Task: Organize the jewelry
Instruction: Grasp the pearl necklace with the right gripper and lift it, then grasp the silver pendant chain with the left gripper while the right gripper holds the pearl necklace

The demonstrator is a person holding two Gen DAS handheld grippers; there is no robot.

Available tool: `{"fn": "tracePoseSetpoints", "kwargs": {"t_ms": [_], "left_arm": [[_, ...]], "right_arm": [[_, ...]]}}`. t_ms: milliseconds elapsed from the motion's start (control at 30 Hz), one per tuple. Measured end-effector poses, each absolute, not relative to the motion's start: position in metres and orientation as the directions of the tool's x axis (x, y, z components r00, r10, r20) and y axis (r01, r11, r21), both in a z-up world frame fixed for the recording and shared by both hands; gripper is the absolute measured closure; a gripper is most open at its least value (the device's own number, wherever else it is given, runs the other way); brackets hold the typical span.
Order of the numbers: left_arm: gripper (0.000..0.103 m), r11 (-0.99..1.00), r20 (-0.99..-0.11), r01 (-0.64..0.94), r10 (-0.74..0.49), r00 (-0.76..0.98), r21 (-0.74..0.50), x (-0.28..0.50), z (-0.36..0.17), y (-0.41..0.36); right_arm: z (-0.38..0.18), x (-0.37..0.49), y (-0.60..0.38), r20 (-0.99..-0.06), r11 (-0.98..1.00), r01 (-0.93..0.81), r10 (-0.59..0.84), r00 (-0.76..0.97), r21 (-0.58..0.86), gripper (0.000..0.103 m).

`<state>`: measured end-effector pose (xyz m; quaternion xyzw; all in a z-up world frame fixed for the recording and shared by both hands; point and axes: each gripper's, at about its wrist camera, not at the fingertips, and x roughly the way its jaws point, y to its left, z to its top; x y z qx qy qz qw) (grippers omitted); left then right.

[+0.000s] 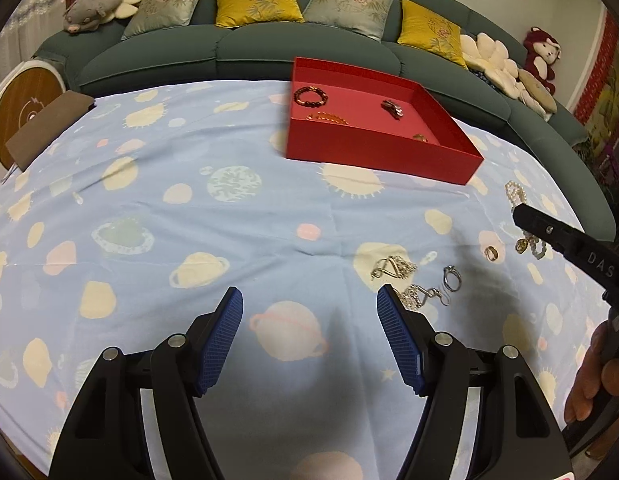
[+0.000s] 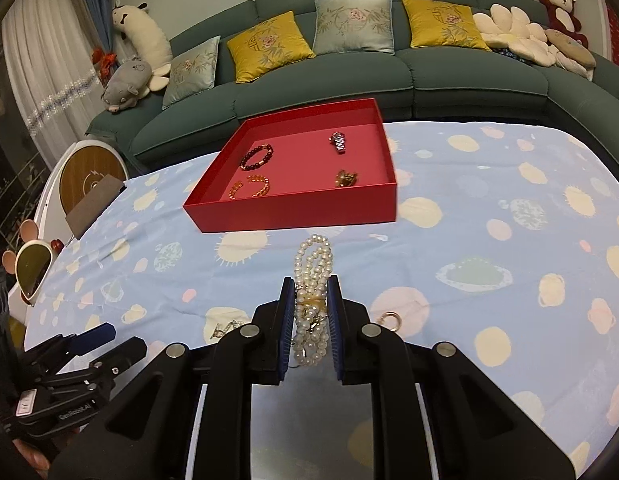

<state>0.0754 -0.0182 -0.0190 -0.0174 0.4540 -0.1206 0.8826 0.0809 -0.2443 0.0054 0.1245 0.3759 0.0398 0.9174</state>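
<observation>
Red tray with dark bead bracelet, watch.

bare cloth right of red tray; tray wall blocks straight ahead.

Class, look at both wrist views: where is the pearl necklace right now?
The pearl necklace is clamped in the right gripper, centre of the right wrist view, just before the red tray.
</observation>
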Motion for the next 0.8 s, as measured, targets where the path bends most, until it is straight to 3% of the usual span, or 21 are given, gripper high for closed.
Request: {"fn": "tracePoseSetpoints", "kwargs": {"t_ms": [267,600,800], "left_arm": [[0.036,0.959,-0.800,0.262,-0.242,0.549,-0.110,0.074,-0.027,-0.058],[0.036,0.957,-0.806,0.242,-0.266,0.528,-0.157,0.102,-0.043,-0.075],[0.043,0.961,-0.817,0.241,-0.245,0.521,-0.135,0.111,-0.056,-0.083]], "right_arm": [[0.004,0.060,-0.275,-0.680,0.959,0.070,0.142,0.720,0.274,0.087],[0.002,0.050,-0.281,-0.680,0.956,0.062,0.156,0.717,0.285,0.087],[0.000,0.048,-0.285,-0.683,0.954,0.067,0.158,0.713,0.291,0.087]]}}
